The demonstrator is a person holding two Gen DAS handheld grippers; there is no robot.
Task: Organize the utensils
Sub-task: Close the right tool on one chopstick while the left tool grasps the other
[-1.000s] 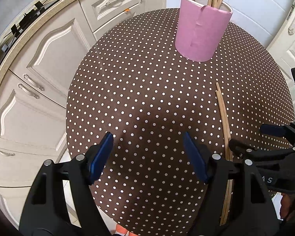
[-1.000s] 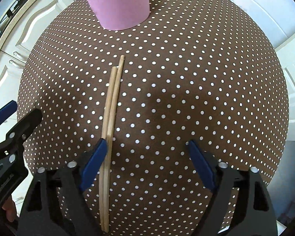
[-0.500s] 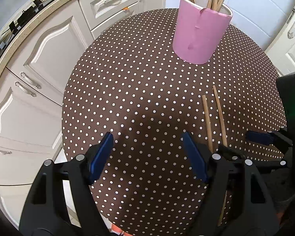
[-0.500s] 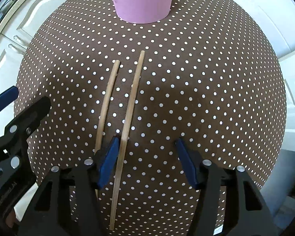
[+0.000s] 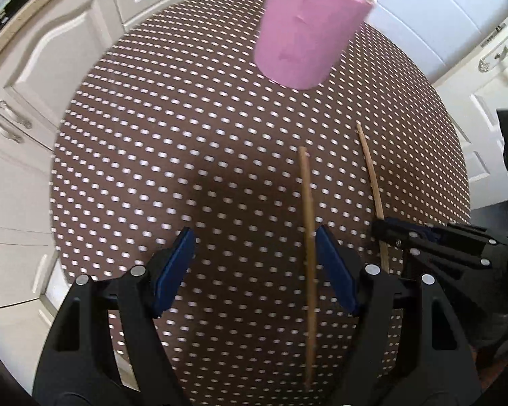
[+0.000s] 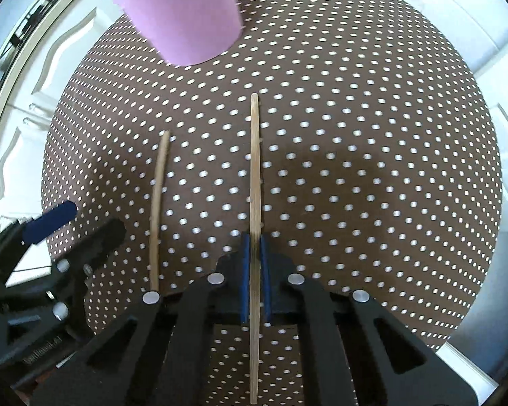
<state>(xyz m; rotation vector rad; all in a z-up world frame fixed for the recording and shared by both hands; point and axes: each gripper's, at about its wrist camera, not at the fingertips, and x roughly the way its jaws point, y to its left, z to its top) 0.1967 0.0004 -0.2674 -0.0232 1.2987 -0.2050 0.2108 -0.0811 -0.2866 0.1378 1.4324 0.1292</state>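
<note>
Two wooden chopsticks lie apart on the brown polka-dot tablecloth (image 5: 152,135). My right gripper (image 6: 254,247) is shut on the right-hand chopstick (image 6: 254,169), which runs straight between its blue pads; in the left wrist view that chopstick (image 5: 372,176) enters the right gripper (image 5: 389,233). The other chopstick (image 5: 308,237) lies under my left gripper (image 5: 254,237), near its right finger. That gripper is open and its pads touch nothing. In the right wrist view the loose chopstick (image 6: 157,209) lies beside the left gripper (image 6: 81,226). A pink cup (image 5: 308,34) holding several chopsticks stands at the far side.
The round table (image 6: 423,135) drops off on every side. White cabinet doors with metal handles (image 5: 10,125) stand to the left beyond its edge. A white door with a lever handle (image 5: 501,54) is at the far right.
The two chopsticks lay side by side and now lie apart. My right gripper slid over the right-hand one and closed on it. The left gripper stayed open and tilted slightly.
</note>
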